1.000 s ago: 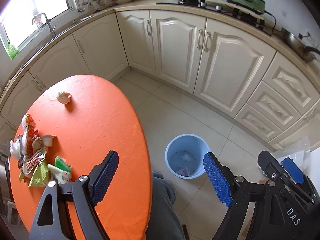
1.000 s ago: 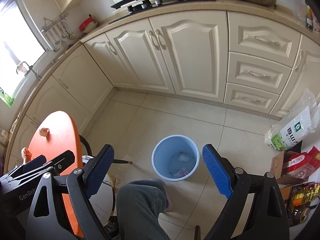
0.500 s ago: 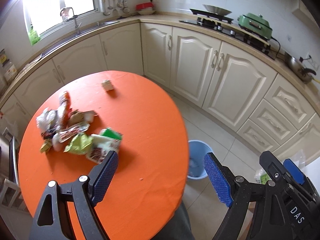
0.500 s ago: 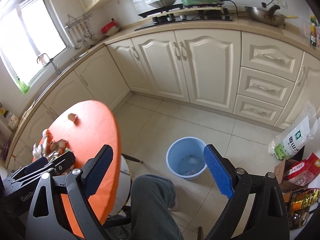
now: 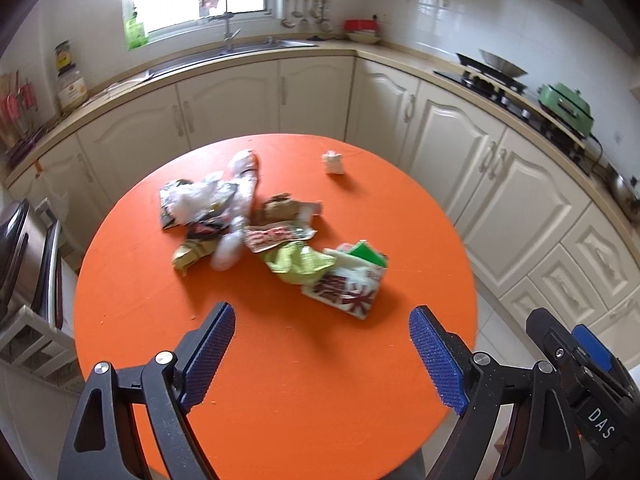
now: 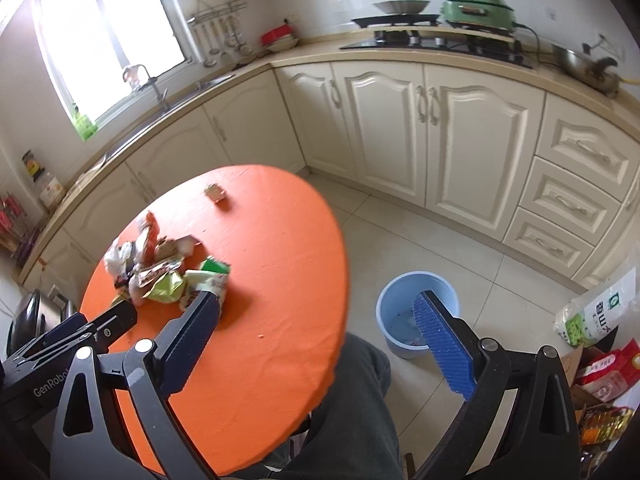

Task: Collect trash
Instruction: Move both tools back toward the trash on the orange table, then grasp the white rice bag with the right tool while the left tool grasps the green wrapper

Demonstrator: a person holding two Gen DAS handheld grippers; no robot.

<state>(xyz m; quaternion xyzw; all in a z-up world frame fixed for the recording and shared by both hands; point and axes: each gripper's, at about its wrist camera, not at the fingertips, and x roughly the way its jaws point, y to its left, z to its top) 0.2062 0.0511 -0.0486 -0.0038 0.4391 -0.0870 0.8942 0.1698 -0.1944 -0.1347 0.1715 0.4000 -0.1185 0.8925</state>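
A pile of crumpled wrappers and bags lies in the middle of the round orange table; it also shows in the right wrist view. A small crumpled paper sits apart at the far side. A red-and-white packet is the nearest piece. My left gripper is open and empty above the table's near half. My right gripper is open and empty over the table's right edge. A blue trash bucket stands on the floor, partly behind the right finger.
Cream kitchen cabinets wrap around the back and right. A metal rack stands left of the table. Bags and boxes lie on the floor at the right. The person's leg is under the table's near edge.
Both grippers have swung left and up from the floor and bucket toward the table. The trash pile now lies ahead of the left gripper. Both stay open.
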